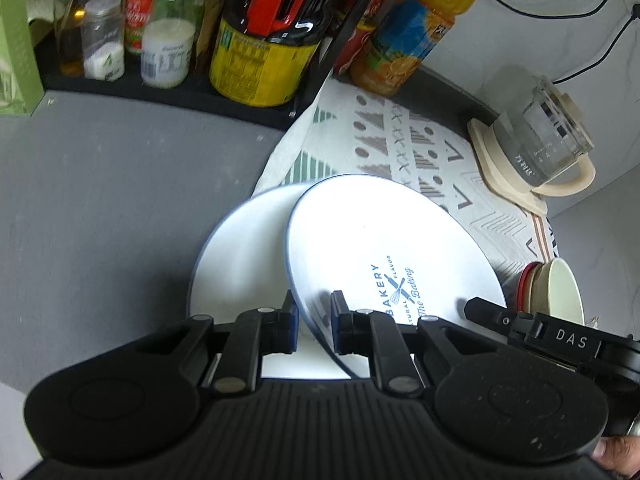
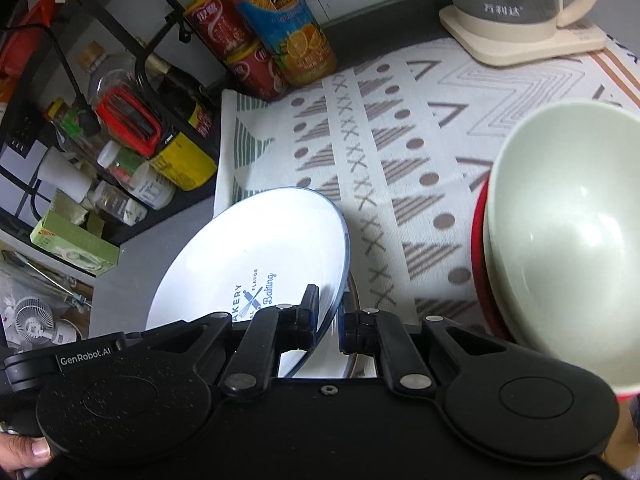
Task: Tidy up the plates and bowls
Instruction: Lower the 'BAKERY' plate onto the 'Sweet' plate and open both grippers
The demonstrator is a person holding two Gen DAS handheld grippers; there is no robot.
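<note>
A white plate with a blue rim and blue "BAKERY" print (image 1: 372, 236) (image 2: 256, 248) hangs tilted over the counter. My left gripper (image 1: 316, 318) is shut on its near rim. On another stretch of the same rim my right gripper (image 2: 329, 322) is shut too, and its tip (image 1: 474, 308) shows at the plate's right edge. A second white plate (image 1: 240, 264) lies flat under the tilted one, to its left. A pale green bowl (image 2: 560, 240) (image 1: 564, 284) sits nested in a red bowl (image 2: 480, 264) (image 1: 523, 288) on the right of the mat.
A patterned mat (image 1: 400, 140) (image 2: 400, 140) covers the counter's right part. A glass kettle on a cream base (image 1: 536, 140) (image 2: 504, 0) stands at the back right. A black rack of bottles and jars (image 1: 256, 60) (image 2: 132, 128) lines the back, with an orange juice bottle (image 1: 412, 32) (image 2: 280, 20) beside it.
</note>
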